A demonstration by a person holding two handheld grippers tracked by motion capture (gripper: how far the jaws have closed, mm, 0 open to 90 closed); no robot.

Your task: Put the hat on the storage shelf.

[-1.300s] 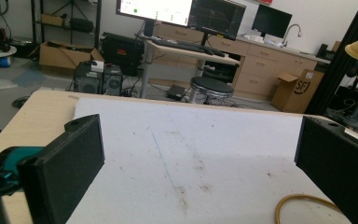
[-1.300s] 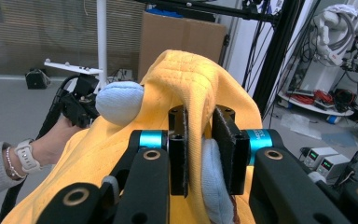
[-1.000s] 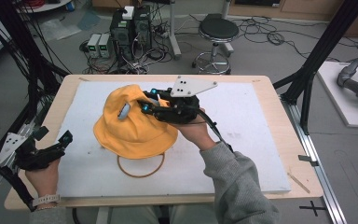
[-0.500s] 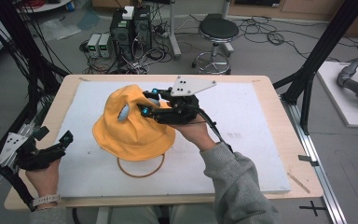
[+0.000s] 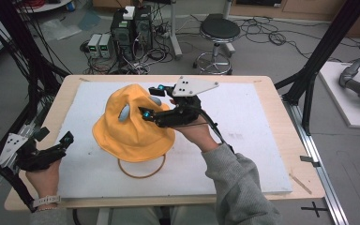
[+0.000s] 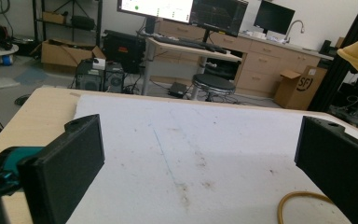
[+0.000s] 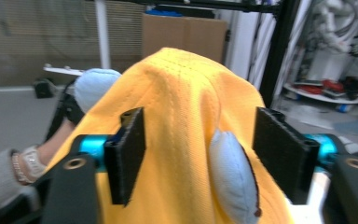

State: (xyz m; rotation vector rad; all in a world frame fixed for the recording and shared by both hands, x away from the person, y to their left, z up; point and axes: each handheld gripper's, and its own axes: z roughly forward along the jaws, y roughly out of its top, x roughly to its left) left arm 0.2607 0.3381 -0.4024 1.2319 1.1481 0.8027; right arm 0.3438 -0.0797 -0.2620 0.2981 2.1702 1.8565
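White padding covers the tabletop (image 5: pixel 262 154); the right tool (image 5: pixel 151 101) straddles a yellow hat (image 5: pixel 131 126), jaws spread, while the left tool (image 5: pixel 64 140) rests released.

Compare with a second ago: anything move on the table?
Barely. The right gripper stays at the crown of the yellow hat, jaws apart on either side of it; the hat's shape shifted slightly, if at all. The left gripper rests open at the table's left edge, and the rubber ring lies unmoved.
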